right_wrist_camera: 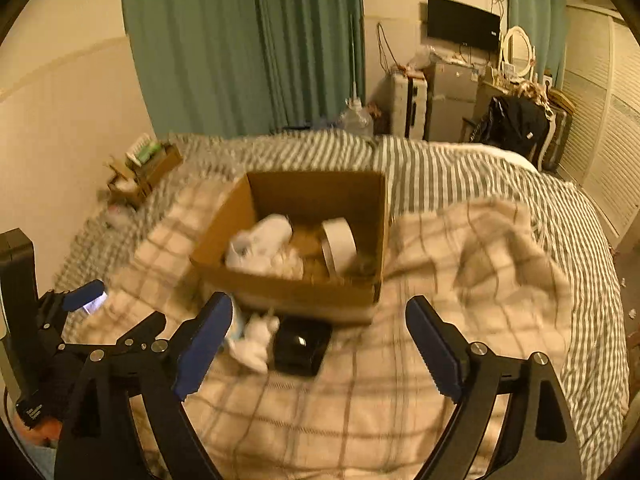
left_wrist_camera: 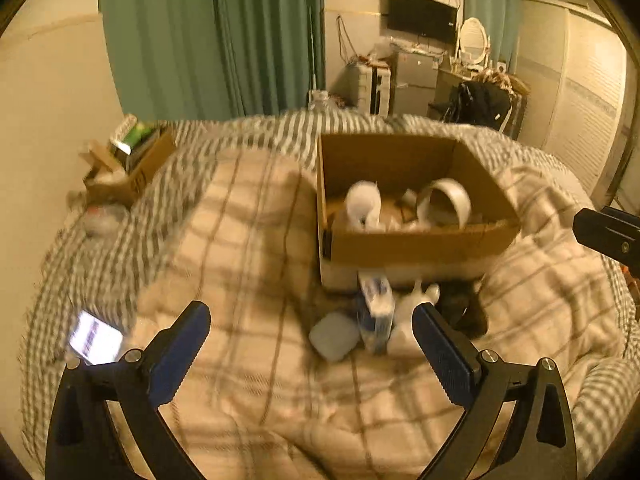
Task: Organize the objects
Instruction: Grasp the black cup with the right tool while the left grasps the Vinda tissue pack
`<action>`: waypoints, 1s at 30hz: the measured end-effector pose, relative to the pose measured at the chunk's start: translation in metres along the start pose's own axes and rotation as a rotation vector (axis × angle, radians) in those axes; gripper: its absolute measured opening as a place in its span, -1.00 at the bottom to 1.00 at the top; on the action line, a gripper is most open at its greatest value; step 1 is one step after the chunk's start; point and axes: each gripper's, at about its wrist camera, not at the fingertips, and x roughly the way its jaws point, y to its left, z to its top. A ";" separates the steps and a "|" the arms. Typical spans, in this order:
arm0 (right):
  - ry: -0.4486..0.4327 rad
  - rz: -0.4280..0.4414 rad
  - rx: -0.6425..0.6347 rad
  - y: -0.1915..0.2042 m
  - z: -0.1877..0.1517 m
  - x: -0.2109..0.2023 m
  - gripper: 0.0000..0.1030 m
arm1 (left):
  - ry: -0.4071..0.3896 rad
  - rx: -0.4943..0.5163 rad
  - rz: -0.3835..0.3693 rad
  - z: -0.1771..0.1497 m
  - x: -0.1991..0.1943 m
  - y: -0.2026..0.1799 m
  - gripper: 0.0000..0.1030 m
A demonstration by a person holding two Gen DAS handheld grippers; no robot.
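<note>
An open cardboard box (left_wrist_camera: 420, 242) (right_wrist_camera: 288, 294) sits on a plaid blanket on the bed. It holds a white tape roll (left_wrist_camera: 444, 202) (right_wrist_camera: 339, 246) and white items (left_wrist_camera: 362, 204) (right_wrist_camera: 260, 248). In front of it lie a pale flat case (left_wrist_camera: 335, 336), a blue-white packet (left_wrist_camera: 375, 312), a white object (left_wrist_camera: 416, 308) (right_wrist_camera: 256, 338) and a black box (right_wrist_camera: 301, 346). My left gripper (left_wrist_camera: 312, 336) is open and empty just before these. My right gripper (right_wrist_camera: 320, 332) is open and empty above the black box.
A lit phone (left_wrist_camera: 95, 338) (right_wrist_camera: 94, 305) lies on the blanket at left. A second cardboard box (left_wrist_camera: 128, 164) (right_wrist_camera: 144, 172) with clutter stands by the wall. The striped bedcover (right_wrist_camera: 460, 168) lies beyond. Furniture stands at the back.
</note>
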 end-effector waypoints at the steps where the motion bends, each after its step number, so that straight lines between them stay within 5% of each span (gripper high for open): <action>1: 0.011 -0.011 -0.007 0.003 -0.004 0.007 0.72 | 0.016 0.009 -0.009 -0.007 0.006 -0.001 1.00; 7: 0.140 -0.079 -0.098 0.022 -0.030 0.067 0.72 | 0.104 0.036 -0.019 -0.026 0.038 -0.007 1.00; 19: 0.288 0.031 -0.002 0.012 -0.044 0.134 0.70 | 0.214 -0.065 -0.050 -0.037 0.078 0.014 0.98; 21: 0.306 0.046 0.010 0.012 -0.046 0.142 0.62 | 0.225 -0.080 -0.033 -0.038 0.081 0.016 0.97; 26: 0.357 0.083 0.030 0.009 -0.058 0.154 -0.11 | 0.219 -0.087 -0.026 -0.042 0.077 0.015 0.89; 30: 0.288 0.073 0.028 0.003 -0.052 0.128 -0.11 | 0.195 -0.069 -0.032 -0.036 0.067 0.007 0.87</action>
